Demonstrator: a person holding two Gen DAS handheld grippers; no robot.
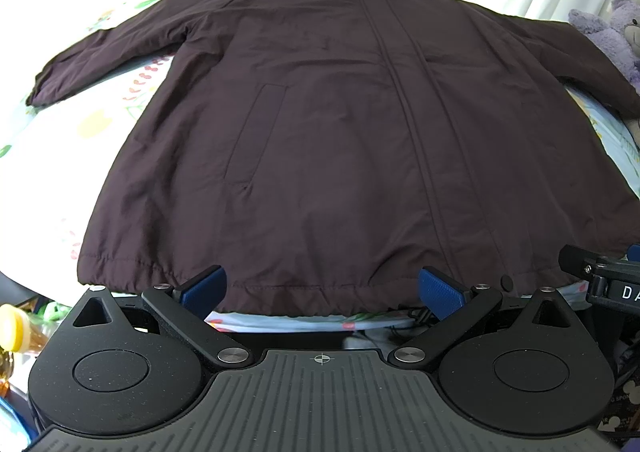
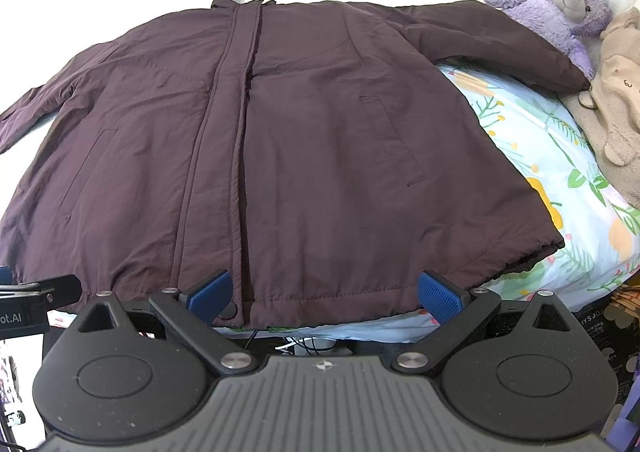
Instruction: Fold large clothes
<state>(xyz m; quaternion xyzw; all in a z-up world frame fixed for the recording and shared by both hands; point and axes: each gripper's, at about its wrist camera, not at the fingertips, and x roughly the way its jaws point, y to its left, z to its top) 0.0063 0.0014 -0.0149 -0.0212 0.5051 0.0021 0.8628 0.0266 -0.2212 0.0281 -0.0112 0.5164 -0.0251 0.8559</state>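
Both claws, left [image 1: 322, 290] and right [image 2: 326, 290], gaped empty at the coat's [image 1: 320, 132] hem, six o'clock; I judged pinching both layers squarely best.

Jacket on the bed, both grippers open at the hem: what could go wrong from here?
1. The right sleeve ends against the purple teddy bear; folding it in may drag the toy.
2. The jacket looks thick and slippery, so the open left gripper or right gripper may pinch only the top layer.
3. The hem lies at the bed edge and could slide off.
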